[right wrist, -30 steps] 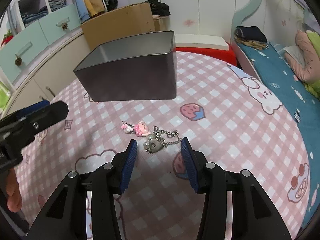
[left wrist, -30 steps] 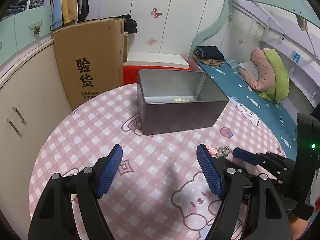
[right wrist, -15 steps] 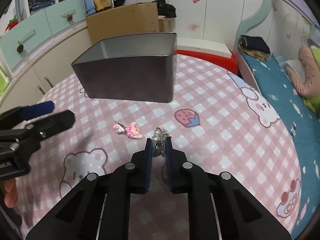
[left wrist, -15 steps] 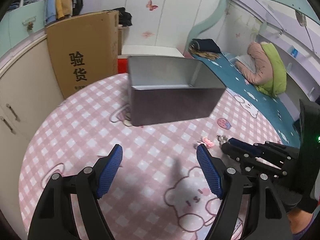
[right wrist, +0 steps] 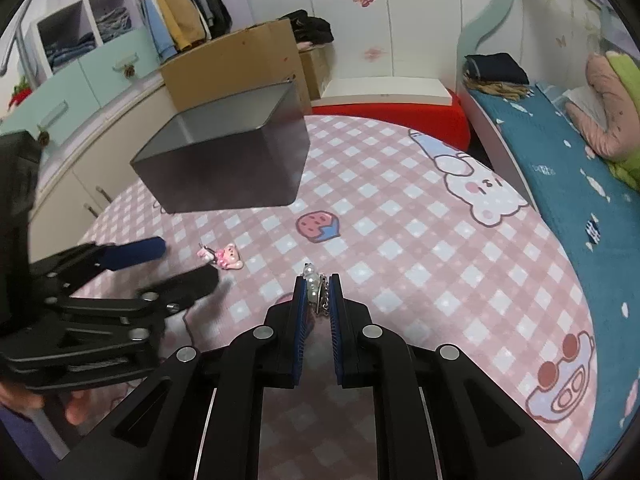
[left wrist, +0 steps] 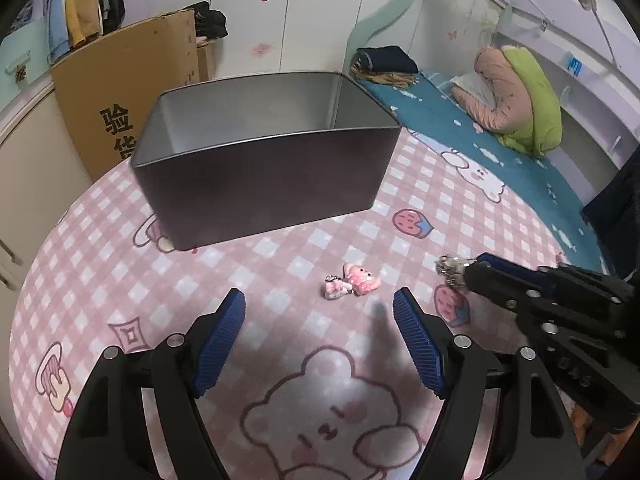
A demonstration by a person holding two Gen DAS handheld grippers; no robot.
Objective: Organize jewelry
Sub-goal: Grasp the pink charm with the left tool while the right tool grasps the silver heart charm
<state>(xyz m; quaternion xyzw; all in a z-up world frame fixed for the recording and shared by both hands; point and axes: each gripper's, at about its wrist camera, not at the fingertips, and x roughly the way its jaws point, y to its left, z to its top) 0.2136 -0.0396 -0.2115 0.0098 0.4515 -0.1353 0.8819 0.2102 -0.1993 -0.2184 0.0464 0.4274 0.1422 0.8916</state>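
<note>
Between the closed blue pads of the right gripper (right wrist: 317,296), a silver beaded chain charm (right wrist: 314,286), raised above the pink checked tablecloth (right wrist: 400,216); pink bear charm (left wrist: 354,282) lying ahead of the left gripper (left wrist: 320,320), its jaws wide apart and empty; grey metal tin (left wrist: 260,168) behind.

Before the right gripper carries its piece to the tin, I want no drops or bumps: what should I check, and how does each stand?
1. Right gripper shut on the silver charm: ok.
2. Chain hanging clear of the cloth: cannot tell.
3. Tin open on top: ok.
4. Left gripper open, holding nothing: ok.
5. Pink charm off the path: cannot tell.
</note>
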